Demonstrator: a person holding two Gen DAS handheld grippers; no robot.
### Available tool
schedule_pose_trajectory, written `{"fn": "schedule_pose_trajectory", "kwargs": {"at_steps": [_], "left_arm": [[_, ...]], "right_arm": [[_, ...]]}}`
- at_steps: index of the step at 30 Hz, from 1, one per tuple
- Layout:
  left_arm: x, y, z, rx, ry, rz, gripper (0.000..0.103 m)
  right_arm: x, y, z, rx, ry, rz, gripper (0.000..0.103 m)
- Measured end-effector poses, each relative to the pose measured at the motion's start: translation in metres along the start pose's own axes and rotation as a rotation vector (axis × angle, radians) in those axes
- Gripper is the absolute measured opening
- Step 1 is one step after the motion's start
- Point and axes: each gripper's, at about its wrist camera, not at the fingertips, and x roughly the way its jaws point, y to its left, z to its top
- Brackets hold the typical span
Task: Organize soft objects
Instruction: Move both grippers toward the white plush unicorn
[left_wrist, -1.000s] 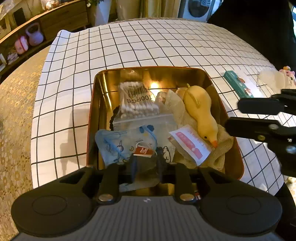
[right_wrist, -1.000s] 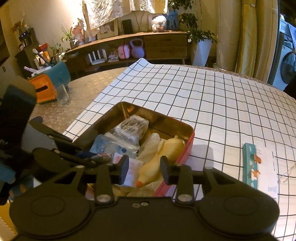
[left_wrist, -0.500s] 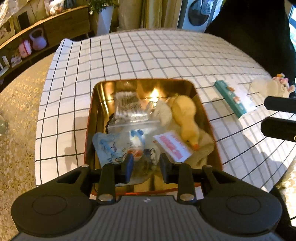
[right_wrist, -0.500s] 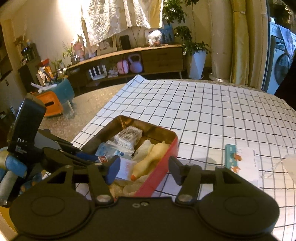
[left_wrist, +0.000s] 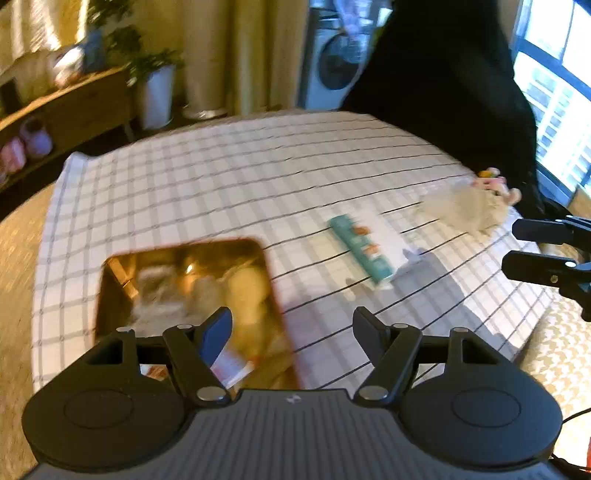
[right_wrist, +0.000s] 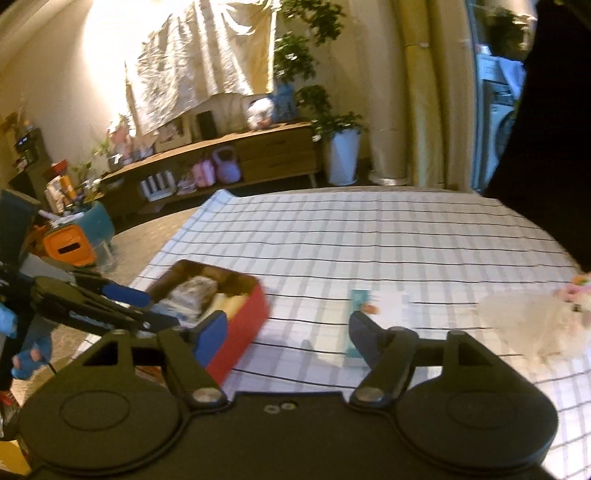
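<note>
Left view: tin's (left_wrist: 275, 314) gold inside, blurred soft items heaped there.
Right view: tin's red wall, sideboard (right_wrist: 273, 147) behind.
Left gripper (left_wrist: 291, 328): jaws just spread, empty, over tin's right edge.
Right gripper (right_wrist: 284, 332): just widened, empty.
Plush toy (right_wrist: 532, 325): on tablecloth (right_wrist: 369, 236), right of both.

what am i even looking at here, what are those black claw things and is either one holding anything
The black claws are two hand-held grippers; a person carries one in each hand, and each has a camera looking forward along its fingers. So one picture is from the left gripper and the other from the right gripper; each also shows the other gripper at its edge.

Below them is a checked tablecloth. On it sits a red tin with a gold inside, already filled with soft things such as a yellow duck toy, blurred here. Outside the tin lie a teal and white packet and a fluffy white plush toy.

Neither gripper holds anything: both jaws have just been opening and stand wide, with nothing between them.
</note>
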Motion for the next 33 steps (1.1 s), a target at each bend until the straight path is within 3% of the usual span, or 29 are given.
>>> {"fn": "schedule_pose_trajectory", "kwargs": {"at_steps": [5,11,20,26,33], "left_arm": [[0.013,-0.041,0.022,0.04,-0.034,-0.097,0.083],[0.035,-0.097,0.048,0.097,-0.076,-0.185,0.086],[0.088,-0.164,0.078,0.166,-0.086,-0.208,0.1],[0.128,-0.192,0.099,0.175,-0.07,-0.304,0.1],[0.173,-0.218,0.118,0.14,-0.059,-0.284,0.1]], "right_arm": [[-0.018,-0.041,-0.011,0.054,-0.01,-0.071,0.086],[-0.036,-0.09,-0.027,0.125,-0.024,-0.174,0.095],[-0.041,-0.149,-0.048,0.223,-0.048,-0.273,0.101],[-0.028,-0.169,-0.059,0.196,-0.048,-0.316,0.103],[-0.006,-0.187,-0.065,0.151,-0.003,-0.322,0.103]]}}
